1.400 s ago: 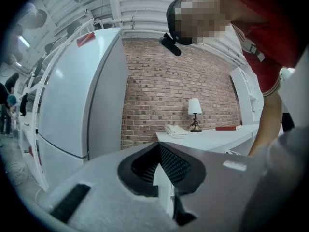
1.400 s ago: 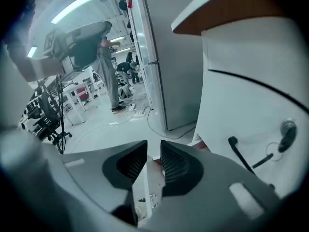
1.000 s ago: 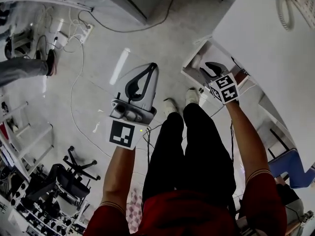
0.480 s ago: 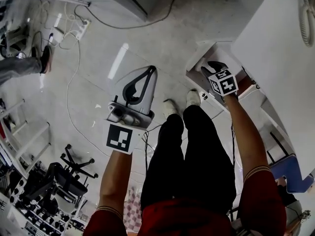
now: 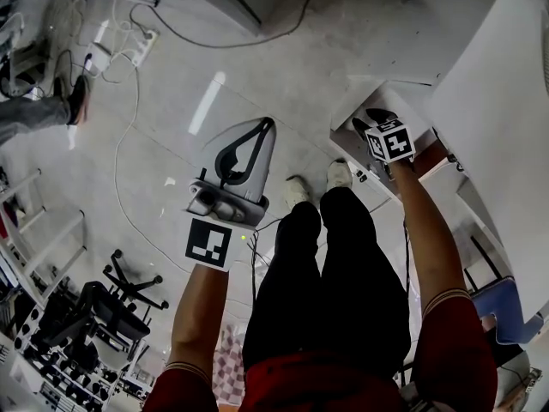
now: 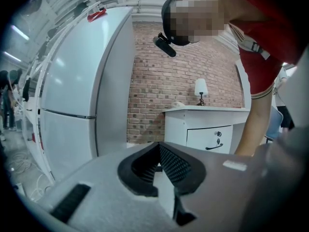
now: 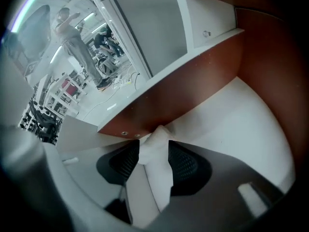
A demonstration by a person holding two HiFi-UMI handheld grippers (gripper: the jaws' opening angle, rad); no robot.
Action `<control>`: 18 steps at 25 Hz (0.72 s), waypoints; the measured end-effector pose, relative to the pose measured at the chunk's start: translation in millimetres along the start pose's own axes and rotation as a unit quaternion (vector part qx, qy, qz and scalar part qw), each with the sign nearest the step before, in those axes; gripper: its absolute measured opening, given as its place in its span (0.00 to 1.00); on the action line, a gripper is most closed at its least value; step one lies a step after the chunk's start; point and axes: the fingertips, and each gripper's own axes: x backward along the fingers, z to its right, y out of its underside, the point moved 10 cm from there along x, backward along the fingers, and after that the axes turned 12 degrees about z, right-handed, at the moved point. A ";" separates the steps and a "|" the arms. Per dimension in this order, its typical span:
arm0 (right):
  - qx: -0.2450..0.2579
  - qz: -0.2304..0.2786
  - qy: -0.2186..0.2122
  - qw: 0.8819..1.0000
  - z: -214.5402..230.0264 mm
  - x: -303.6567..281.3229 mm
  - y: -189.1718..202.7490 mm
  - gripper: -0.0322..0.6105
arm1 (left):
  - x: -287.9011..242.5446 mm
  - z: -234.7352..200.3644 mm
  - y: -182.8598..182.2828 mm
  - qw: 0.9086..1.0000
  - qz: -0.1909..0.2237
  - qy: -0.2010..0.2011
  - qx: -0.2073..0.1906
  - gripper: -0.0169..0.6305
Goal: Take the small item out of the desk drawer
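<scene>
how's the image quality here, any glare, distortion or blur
Head view: strong fisheye bending, a bright glare streak on the floor. Left gripper view: dark vignette corners, the fridge bows. Right gripper view: the small white item barely stands out against the white bottom of the drawer.

Small item in drawer between right tongs, left tongs leftward above floor
</scene>
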 end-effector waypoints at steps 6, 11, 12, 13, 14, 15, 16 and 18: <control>-0.024 -0.020 0.006 0.999 -1.3 -16.2 1.5 0.38 | 4.4 -5.8 4.3 1.000 -0.010 0.001 -0.002 0.03; -0.026 -0.049 0.027 0.998 -3.2 -24.5 4.1 0.38 | 8.7 -10.2 6.8 1.000 -0.014 -0.003 -0.003 0.03; -0.025 -0.053 0.027 0.998 -4.3 -26.7 4.8 0.37 | 10.4 -11.1 8.3 1.000 -0.016 -0.004 -0.003 0.03; -0.022 -0.056 0.026 0.998 -5.6 -28.7 4.8 0.35 | 12.0 -12.2 9.9 1.000 -0.017 -0.005 -0.003 0.03; -0.019 -0.059 0.027 0.998 -6.6 -30.1 4.7 0.34 | 13.5 -13.3 11.3 1.000 -0.018 -0.006 -0.003 0.03; -0.017 -0.060 0.026 0.998 -7.3 -30.9 4.9 0.33 | 15.0 -14.2 12.5 1.000 -0.018 -0.006 -0.003 0.03; -0.015 -0.061 0.026 0.998 -7.6 -30.7 5.6 0.32 | 16.3 -14.9 13.1 1.000 -0.019 -0.007 -0.002 0.03; 0.000 -0.063 0.027 0.998 -7.8 -27.0 6.4 0.28 | 18.0 -15.9 12.6 1.000 -0.018 -0.009 0.000 0.03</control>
